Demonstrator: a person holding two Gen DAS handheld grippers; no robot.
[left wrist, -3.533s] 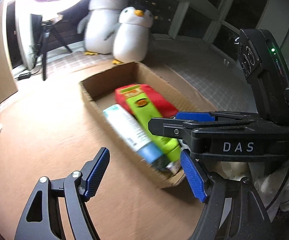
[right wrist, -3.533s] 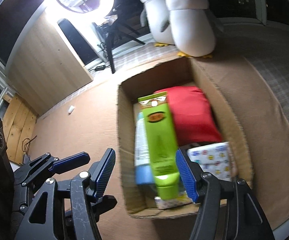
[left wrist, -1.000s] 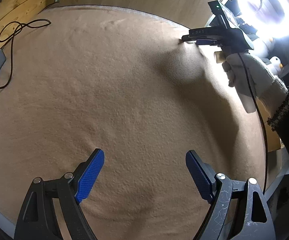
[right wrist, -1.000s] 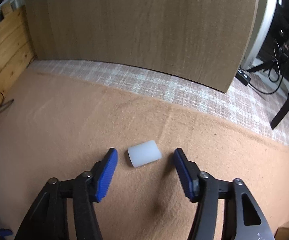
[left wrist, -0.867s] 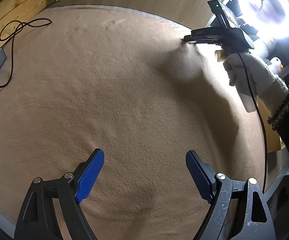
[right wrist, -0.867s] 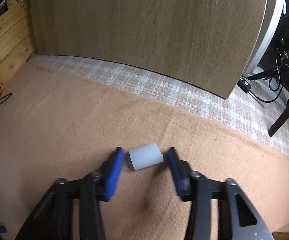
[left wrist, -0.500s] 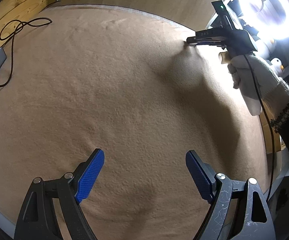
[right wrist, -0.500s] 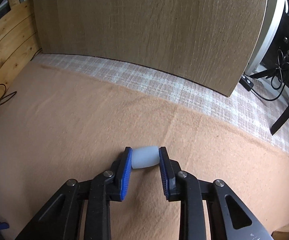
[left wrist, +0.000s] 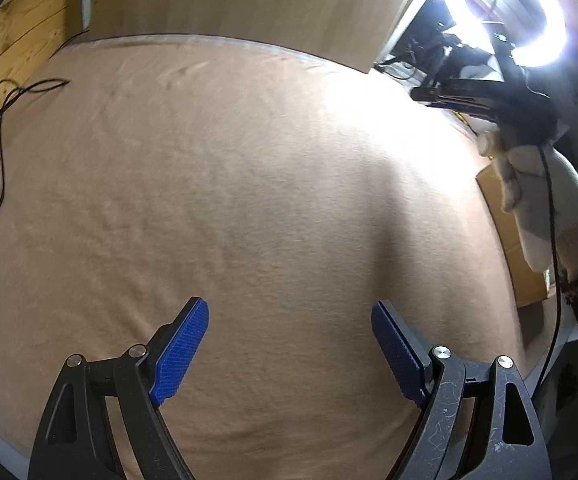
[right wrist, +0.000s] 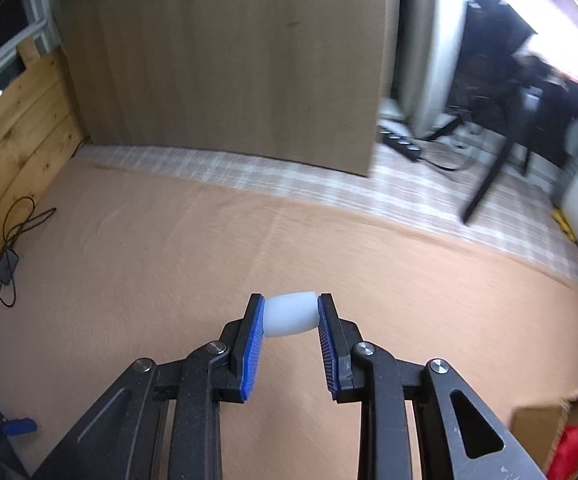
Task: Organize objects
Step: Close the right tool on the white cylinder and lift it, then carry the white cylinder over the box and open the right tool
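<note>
Pinching a smooth white cylinder (right wrist: pixel 290 314), right tool (right wrist: pixel 290 320), left tool (left wrist: pixel 289 344) spread empty over fuzzy tan blanket (left wrist: pixel 229 160)

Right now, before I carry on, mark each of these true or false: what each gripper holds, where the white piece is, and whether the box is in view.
1. The right gripper is clamped on the white cylinder. True.
2. The left gripper holds a green tube. False: its jaws stand wide apart with only the brown blanket below.
3. The white cylinder lies on the blanket. False: it sits between the blue pads, lifted.
4. A corner of the cardboard box shows at lower right in the right wrist view. True.
</note>
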